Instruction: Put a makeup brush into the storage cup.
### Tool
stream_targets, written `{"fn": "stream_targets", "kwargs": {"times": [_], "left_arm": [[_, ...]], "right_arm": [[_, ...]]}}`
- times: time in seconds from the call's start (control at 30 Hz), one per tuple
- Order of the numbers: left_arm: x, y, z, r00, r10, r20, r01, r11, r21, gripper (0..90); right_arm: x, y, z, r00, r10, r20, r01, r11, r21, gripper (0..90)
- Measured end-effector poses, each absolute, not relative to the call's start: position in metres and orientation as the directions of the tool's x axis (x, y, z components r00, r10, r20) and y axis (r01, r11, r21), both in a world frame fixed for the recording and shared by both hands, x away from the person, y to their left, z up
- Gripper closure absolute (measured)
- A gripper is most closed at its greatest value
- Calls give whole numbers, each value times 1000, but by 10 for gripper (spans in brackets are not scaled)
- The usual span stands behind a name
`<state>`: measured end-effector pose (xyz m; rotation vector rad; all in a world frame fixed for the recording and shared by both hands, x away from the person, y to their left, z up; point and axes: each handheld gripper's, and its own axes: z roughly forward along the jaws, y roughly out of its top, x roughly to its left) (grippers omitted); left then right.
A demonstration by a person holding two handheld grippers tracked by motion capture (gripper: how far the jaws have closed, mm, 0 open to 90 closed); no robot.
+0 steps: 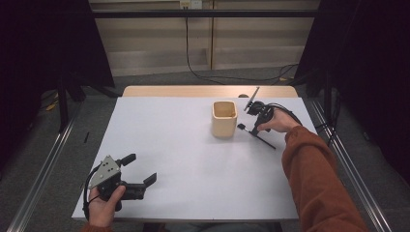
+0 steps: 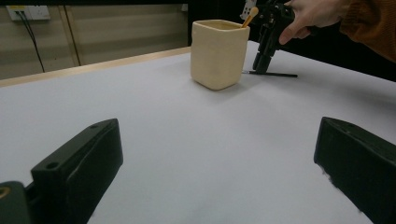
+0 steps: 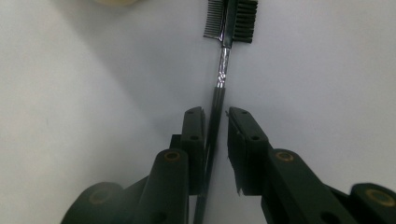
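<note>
On the white worktop (image 1: 193, 164) a thin black brush (image 1: 256, 136), with a comb on one side of its head and bristles on the other, lies flat just to the 3 o'clock side of a cream square cup (image 1: 225, 118), its head pointing toward the cup and close to the cup's base without touching it. The right hand-held gripper (image 1: 255, 126) stands nearly upright over the brush's handle; in the right gripper view its two black jaws straddle the handle (image 3: 215, 116), narrowed around it with a slim gap on the side of the right-hand jaw, so they are nearly pressed together but not yet pinching it. A pale wooden stick (image 2: 250, 17) rises out of the cup at its far rim, seen in the left gripper view. The cup sits between the two tools and is the only obstacle near the brush. The left hand-held gripper (image 1: 142, 169) rests at 7 o'clock near the front edge of the worktop, well apart from cup and brush, its jaws spread wide over bare surface with nothing between them. An orange sleeve (image 1: 314, 179) reaches in from 5 o'clock.
</note>
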<state>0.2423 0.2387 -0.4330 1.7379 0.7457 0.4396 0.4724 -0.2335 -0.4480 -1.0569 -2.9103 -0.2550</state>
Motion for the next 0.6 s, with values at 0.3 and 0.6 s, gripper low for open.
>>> {"fn": "stream_targets", "kwargs": {"times": [0.3, 0.6], "left_arm": [[242, 239, -433, 728, 680, -83, 258, -160, 953, 13], [241, 241, -433, 726, 682, -88, 260, -153, 954, 13]], "right_arm": [[472, -231, -453, -765, 639, 75, 643, 754, 134, 814], [470, -232, -454, -764, 643, 56, 644, 751, 146, 868]]}}
